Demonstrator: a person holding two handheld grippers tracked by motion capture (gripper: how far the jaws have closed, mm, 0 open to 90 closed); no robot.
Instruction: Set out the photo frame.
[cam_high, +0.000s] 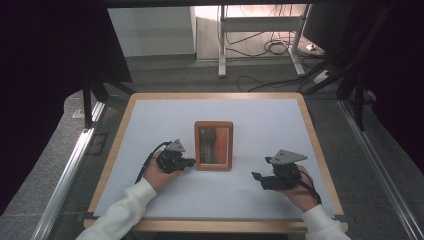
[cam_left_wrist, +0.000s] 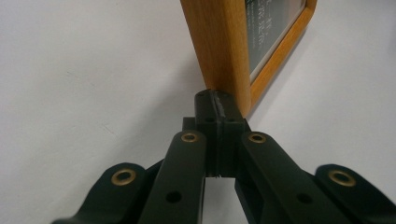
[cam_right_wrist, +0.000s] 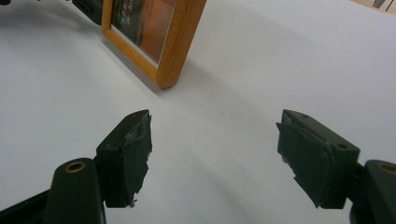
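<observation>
Item: frame, wooden, standing near the middle of the high view on the white table.
Step in hand (a judgement): the left gripper steadies or nudges the frame at its lower left corner while the right gripper waits to the lower right.
Left jaws: pressed together with nothing between them; in the left gripper view the tips meet the frame's bottom corner (touching or just short of it, hard to tell).
Right jaws: spread wide, holding nothing; in the right gripper view the pads sit low over bare table, well apart from the frame at the upper left.
Doing it well: push low and slowly, since a standing frame likely tips if pressed high; bring the right gripper in to the free side edge so both sides are braced before any lift; close on wood, not on the pane.
Look: warm orange-brown wood, rounded corners, broad flat border.
Contents: dark picture with an orange band and lines of small text (unreadable), under a glossy pane.
Posture: upright or leaning slightly back; any rear support is hidden.
Pad wear: right pads look ragged at the edges, so grip may be uneven.
</observation>
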